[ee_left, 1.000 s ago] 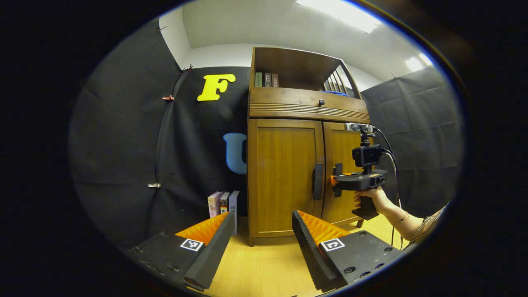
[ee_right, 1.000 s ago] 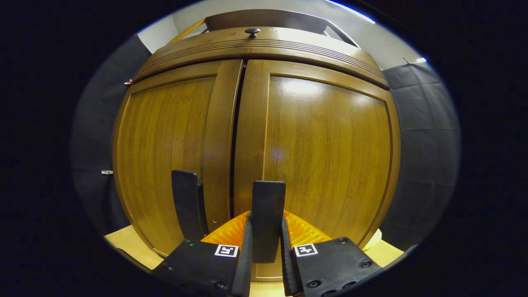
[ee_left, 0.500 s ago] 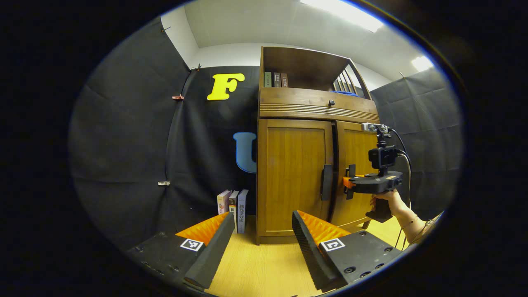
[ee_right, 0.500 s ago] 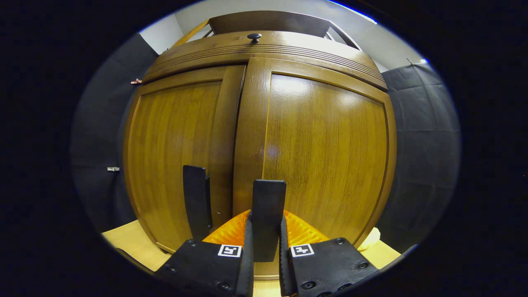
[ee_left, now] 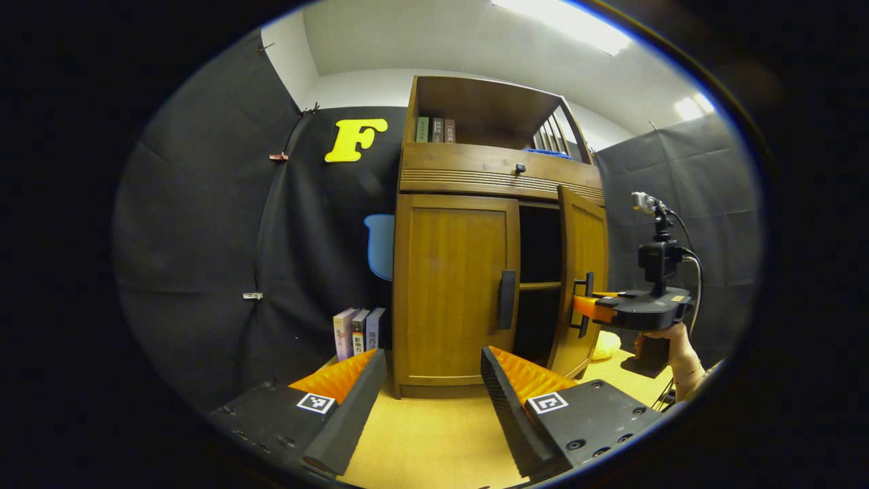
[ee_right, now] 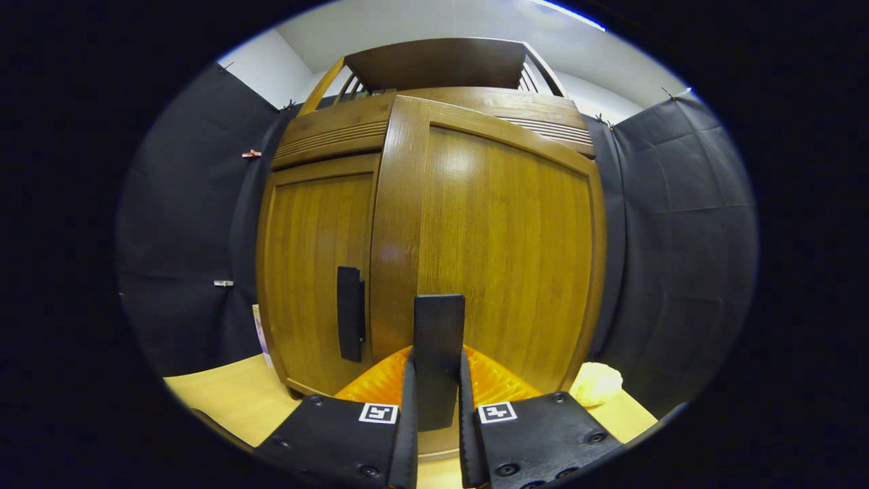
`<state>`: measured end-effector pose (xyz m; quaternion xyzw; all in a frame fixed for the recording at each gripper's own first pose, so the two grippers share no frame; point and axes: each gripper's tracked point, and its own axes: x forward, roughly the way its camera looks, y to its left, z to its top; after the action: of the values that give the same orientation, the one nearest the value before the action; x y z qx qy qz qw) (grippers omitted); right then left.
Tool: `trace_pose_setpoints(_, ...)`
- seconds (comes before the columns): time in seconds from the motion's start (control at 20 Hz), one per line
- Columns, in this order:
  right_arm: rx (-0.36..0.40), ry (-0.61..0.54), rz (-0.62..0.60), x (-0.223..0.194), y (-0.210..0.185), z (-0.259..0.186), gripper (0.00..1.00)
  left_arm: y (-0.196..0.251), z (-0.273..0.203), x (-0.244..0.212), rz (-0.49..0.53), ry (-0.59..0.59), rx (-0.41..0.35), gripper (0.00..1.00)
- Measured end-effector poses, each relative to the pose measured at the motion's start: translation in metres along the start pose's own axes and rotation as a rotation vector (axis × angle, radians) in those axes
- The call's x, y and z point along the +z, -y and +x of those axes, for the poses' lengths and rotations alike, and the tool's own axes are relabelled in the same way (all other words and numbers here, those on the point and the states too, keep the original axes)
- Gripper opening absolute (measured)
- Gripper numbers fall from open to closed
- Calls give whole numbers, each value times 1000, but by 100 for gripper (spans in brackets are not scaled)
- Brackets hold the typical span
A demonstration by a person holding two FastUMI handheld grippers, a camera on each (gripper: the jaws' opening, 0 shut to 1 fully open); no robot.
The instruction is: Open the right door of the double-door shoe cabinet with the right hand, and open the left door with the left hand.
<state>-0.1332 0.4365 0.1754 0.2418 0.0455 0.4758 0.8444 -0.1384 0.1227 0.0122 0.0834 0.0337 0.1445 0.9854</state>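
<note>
Shoe cabinet (ee_left: 461, 285) of brown wood stands on the pale wooden floor (ee_left: 421, 441) against the black cloth wall, and its right door (ee_left: 582, 285) is swung partway out, showing a dark inside with 1 shelf board across it. The left door (ee_left: 451, 285) lies flat and closed, its dark upright handle (ee_left: 506, 299) near the inner edge.

In the left gripper view the right claw (ee_left: 585, 307) reaches in from the side and pinches the right door's handle (ee_left: 582, 302), with a hand (ee_left: 662, 336) gripping the tool's stem below. The right gripper view looks straight at that door: the right claw (ee_right: 438, 407) has both fingers pressed onto the dark handle bar (ee_right: 438, 360), which stands upright between them, and the open door's panel (ee_right: 495, 251) fills the middle while the closed left door (ee_right: 316, 265) with its handle (ee_right: 349, 322) sits behind and beside it.

The left claw (ee_left: 431, 401) hangs well back from the cabinet, spread wide and holding nothing, roughly level with the base of the left door.

Above the doors runs a drawer front with 1 small dark knob (ee_left: 520, 168), and over that an open shelf holds 3 books (ee_left: 434, 130). 3 more books (ee_left: 358, 331) stand upright on the floor just beside the cabinet's left side. A pale yellow lump (ee_right: 595, 384) lies on the floor near the cabinet's right corner; I can't tell what it is.
</note>
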Motion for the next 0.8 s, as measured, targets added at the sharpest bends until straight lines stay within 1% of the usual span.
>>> trace_pose_setpoints(0.05,1,2,-11,5,6,-10,25,5,1,-1,-5,-4,-6,88)
trace_pose_setpoints(0.1,0,7,-22,6,12,-19,28,9,3,-2,-10,-6,-11,88)
trace_pose_setpoints(0.15,0,8,-29,6,17,-26,24,15,5,-2,-12,-7,-17,88)
trace_pose_setpoints(0.2,1,10,-29,7,23,-34,28,19,8,-3,-12,-9,-22,88)
trace_pose_setpoints(0.25,2,10,-27,8,29,-42,28,23,11,-4,-11,-11,-24,88)
trace_pose_setpoints(0.4,-9,20,-25,12,52,-64,28,39,21,-5,-11,-18,-44,88)
trace_pose_setpoints(0.45,-13,23,-27,14,59,-70,24,44,25,-5,-14,-18,-54,88)
trace_pose_setpoints(0.5,-19,26,-31,15,66,-75,28,50,30,-6,-18,-19,-65,88)
trace_pose_setpoints(0.55,-26,27,-34,14,74,-81,28,57,34,-6,-25,-21,-78,87)
trace_pose_setpoints(0.6,-40,26,-38,15,85,-87,27,65,38,-8,-29,-26,-97,88)
trace_pose_setpoints(0.65,-56,25,-37,15,96,-91,24,73,43,-10,-29,-31,-117,88)
trace_pose_setpoints(0.7,-78,24,-37,15,110,-96,26,81,48,-12,-24,-35,-135,88)
trace_pose_setpoints(0.8,-130,38,-38,20,140,-102,23,98,61,-10,-17,-33,-175,88)
